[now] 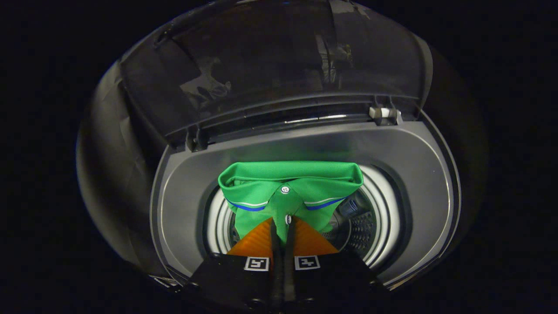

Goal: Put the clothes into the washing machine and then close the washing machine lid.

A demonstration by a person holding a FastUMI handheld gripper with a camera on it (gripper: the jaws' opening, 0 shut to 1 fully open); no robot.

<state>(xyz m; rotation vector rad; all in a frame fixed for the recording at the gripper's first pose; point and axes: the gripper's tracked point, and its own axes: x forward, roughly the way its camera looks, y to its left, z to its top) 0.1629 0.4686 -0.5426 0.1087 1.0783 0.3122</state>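
A: Item one?

B: Shirt; green polo; folded collar with a blue and a white stripe along each edge; two white buttons on the placket, one at the collar, one lower, just at my fingertips; cloth smooth with a slight sheen; collar spread wide and flat across the top.

A: Where is it?

B: Hanging over the mouth of the drum, collar toward the hinge side; body drops down from the collar toward my fingers; its lower part is hidden behind them, so I cannot tell how far into the drum it reaches.

A: Item two, gripper?

B: Gripper; nearly closed, only a thin gap left; the fingers pinch the shirt's front at the placket, a strip of green showing between them; I hold it from above, looking down into the machine.

A: Item three?

B: Washer; top-loader, grey deck around a round opening; pale ring inside the opening; perforated metal drum wall visible to the right of the shirt.

A: Lid?

B: Lid; raised, standing behind the opening; dark and glossy with reflections; hinge parts at both lower corners.
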